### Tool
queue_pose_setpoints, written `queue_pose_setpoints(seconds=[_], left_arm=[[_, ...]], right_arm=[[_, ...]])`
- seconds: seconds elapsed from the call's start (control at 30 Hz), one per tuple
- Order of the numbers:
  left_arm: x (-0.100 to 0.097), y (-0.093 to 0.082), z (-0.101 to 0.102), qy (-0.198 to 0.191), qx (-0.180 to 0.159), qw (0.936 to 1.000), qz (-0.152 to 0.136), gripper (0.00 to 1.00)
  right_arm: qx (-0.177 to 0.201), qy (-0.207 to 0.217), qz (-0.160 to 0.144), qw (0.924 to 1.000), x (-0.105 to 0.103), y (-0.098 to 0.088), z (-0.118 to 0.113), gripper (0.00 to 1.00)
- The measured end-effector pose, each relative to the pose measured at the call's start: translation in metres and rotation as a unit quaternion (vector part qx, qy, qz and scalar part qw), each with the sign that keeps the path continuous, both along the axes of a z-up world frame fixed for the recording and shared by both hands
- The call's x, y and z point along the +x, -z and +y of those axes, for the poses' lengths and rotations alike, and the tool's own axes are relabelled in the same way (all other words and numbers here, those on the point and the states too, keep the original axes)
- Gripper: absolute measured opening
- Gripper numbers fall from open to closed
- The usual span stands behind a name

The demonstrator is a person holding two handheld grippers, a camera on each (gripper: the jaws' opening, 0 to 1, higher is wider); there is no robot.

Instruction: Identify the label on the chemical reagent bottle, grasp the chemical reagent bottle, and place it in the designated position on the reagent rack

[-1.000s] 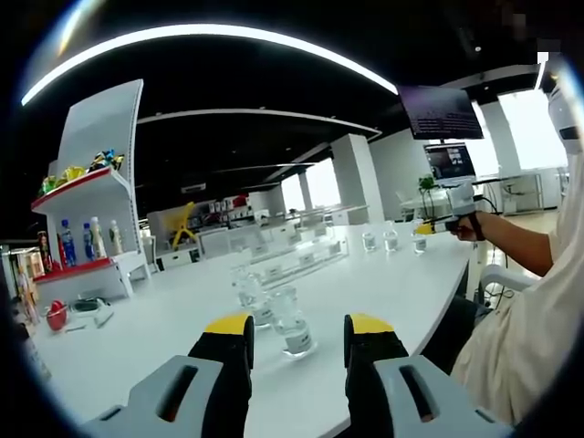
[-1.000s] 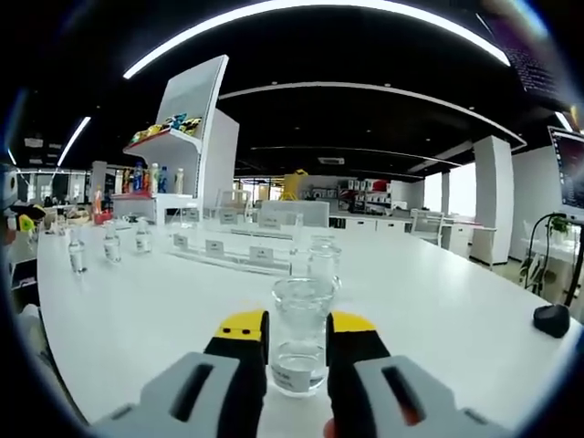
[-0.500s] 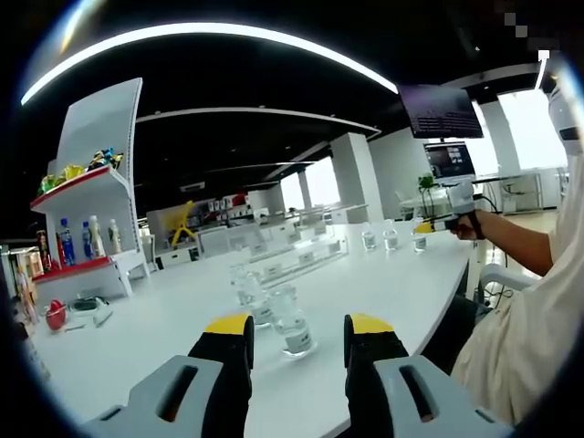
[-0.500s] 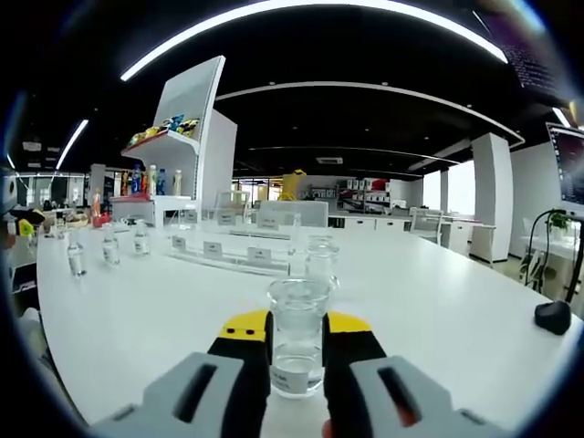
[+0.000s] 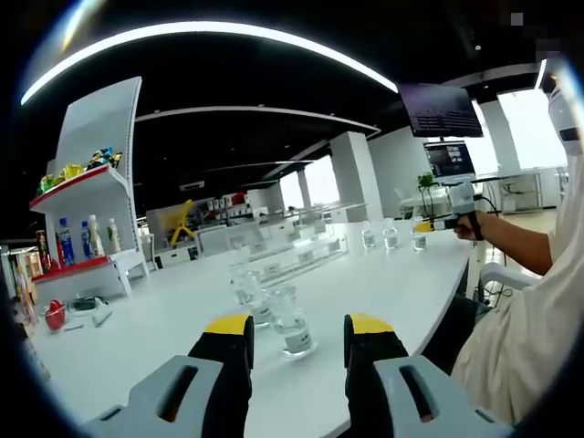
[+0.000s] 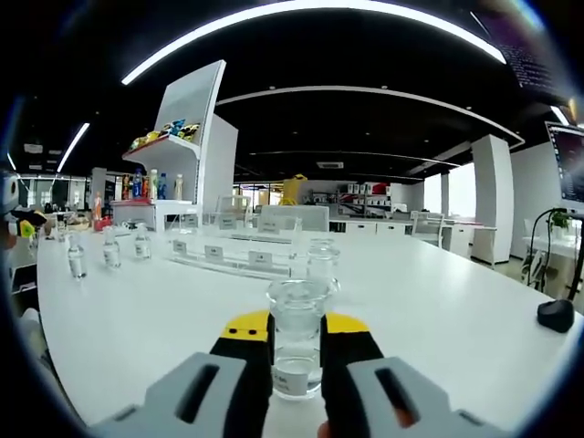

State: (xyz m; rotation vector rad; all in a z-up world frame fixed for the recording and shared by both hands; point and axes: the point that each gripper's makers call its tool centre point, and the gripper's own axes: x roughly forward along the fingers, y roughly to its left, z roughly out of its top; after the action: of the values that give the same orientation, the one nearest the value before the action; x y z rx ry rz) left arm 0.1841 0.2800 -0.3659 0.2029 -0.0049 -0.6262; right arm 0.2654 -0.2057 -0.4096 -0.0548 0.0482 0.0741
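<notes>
The clear glass bottle (image 6: 295,333) stands on the white table (image 6: 137,319), gripped between the two yellow-tipped jaws of the right gripper (image 6: 294,339), which press against its sides. It carries a small white label low on its front, but the print is too small to read. Behind it stand more bottles (image 6: 322,263), and farther back the long clear rack (image 6: 224,258) with its row of label tags.

This looks like the grasp step, just completed or nearly so; the next move would call for a straight lift, then a carry to the matching slot on the rack.

The left gripper (image 5: 297,333) hangs with its jaws well apart, holding nothing; a cluster of bottles (image 5: 290,321) stands just beyond them. Which rack slot is meant cannot be told, as the tags are blurred.
</notes>
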Motion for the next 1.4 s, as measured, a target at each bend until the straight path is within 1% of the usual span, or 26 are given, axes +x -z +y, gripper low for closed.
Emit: queue_pose_setpoints(seconds=[0.3,0.47,0.9,1.2,1.4], left_arm=[[0.001,0.000,0.001,-0.002,0.001,1.0000,0.002,0.40],[0.001,-0.001,0.001,-0.002,0.000,1.0000,0.001,0.40],[0.002,0.000,0.003,-0.008,-0.001,1.0000,0.004,0.40],[0.004,0.002,-0.002,-0.005,0.003,1.0000,0.007,0.40],[0.005,0.003,-0.002,-0.004,0.010,0.9999,0.011,0.40]], right_arm=[[-0.002,0.002,0.003,1.0000,0.000,0.000,0.000,0.18],[-0.002,0.003,-0.004,1.0000,0.001,-0.001,0.001,0.18],[0.002,0.007,-0.007,1.0000,0.000,-0.002,-0.002,0.18],[0.004,0.002,-0.014,0.9999,-0.004,-0.015,-0.002,0.18],[0.004,-0.002,-0.017,0.9998,-0.006,-0.020,0.001,0.18]])
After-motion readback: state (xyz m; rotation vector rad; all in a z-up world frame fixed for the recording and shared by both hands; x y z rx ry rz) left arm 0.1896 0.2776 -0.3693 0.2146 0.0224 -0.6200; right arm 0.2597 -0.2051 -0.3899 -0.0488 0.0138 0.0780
